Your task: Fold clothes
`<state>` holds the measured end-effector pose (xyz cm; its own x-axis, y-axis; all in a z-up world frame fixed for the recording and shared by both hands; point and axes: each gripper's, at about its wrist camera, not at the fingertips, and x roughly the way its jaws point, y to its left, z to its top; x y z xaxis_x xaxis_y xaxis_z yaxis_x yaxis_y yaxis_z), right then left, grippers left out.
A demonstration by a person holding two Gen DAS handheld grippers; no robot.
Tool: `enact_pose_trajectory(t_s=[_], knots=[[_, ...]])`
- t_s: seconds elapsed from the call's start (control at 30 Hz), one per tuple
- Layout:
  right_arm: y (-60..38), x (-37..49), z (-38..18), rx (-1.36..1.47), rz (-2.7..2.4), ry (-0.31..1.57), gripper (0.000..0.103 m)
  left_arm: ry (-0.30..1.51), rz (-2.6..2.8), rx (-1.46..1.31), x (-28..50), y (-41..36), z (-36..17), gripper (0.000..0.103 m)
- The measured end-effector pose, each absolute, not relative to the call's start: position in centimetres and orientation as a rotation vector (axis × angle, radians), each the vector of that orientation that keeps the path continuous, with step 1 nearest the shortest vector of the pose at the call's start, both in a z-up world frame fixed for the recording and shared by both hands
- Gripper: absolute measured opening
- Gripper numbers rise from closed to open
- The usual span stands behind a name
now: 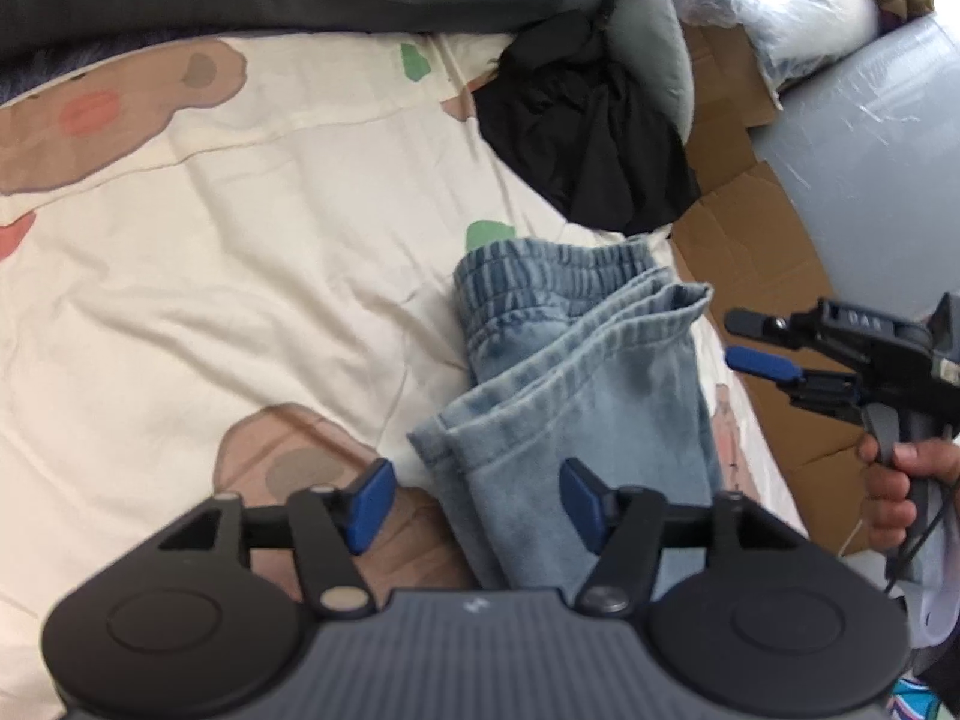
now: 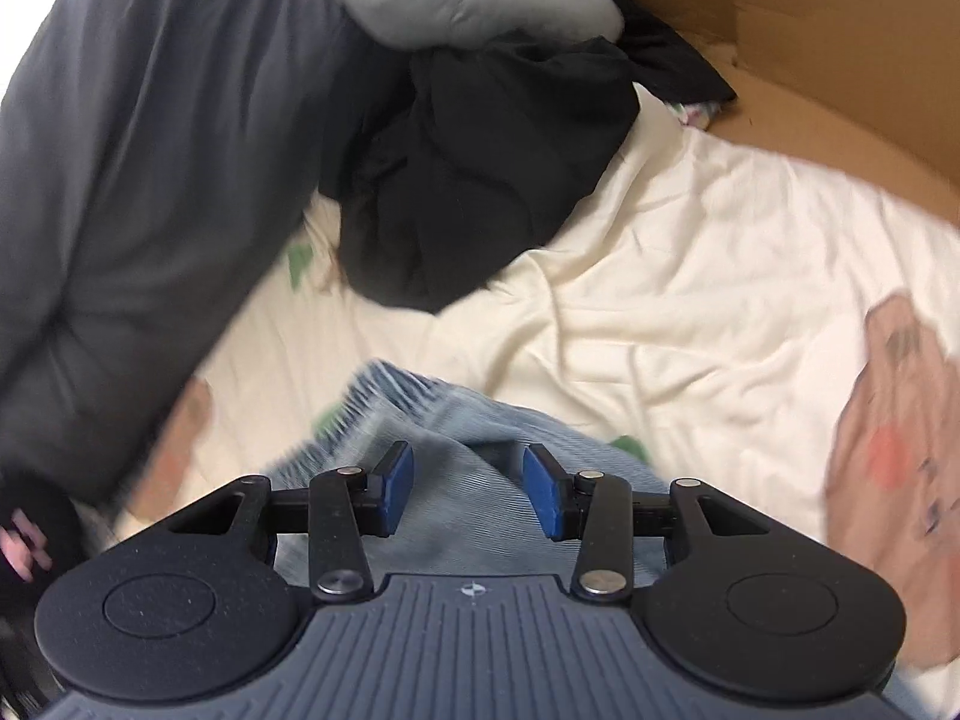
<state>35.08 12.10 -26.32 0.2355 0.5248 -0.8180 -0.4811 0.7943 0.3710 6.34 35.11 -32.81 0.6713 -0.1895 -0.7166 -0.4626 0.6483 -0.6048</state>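
Your left gripper (image 1: 477,507) sits at the bottom centre of the left wrist view with its blue pads spread wide and nothing between them; the near end of the folded jeans (image 1: 576,384) lies just beyond and below the gap. The jeans are light blue denim, folded into a long narrow stack in the lower middle of that frame, with the elastic waistband at the far end and the hems laid over it. They rest on a cream bedsheet (image 1: 240,276) printed with brown bear shapes. At the right edge of the same frame your right gripper (image 1: 741,339) is held in a hand (image 1: 900,489) over the cardboard (image 1: 756,252), its jaws apart and empty, just off the right side of the jeans. In the blurred right wrist view that gripper is again open above the denim. A crumpled black garment (image 1: 591,132) lies in the upper centre, beyond the jeans, against a grey pillow (image 1: 651,30).
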Motion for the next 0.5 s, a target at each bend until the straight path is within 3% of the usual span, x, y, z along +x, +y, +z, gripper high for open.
enact_pose_trajectory(t_s=[0.33,0.4,0.5], knots=[[14.3,35.4,-27.7,-0.231,0.869,1.127,0.047,0.815,0.105,-0.991,7.4,35.6,-35.9,0.066],[14.9,35.6,-27.7,-0.28,0.888,1.115,0.047,0.802,0.086,-0.997,7.5,35.6,-35.8,0.054],[15.9,35.9,-27.6,-0.35,0.918,1.101,0.047,0.792,0.087,-1.006,7.3,35.6,-35.5,0.048]])
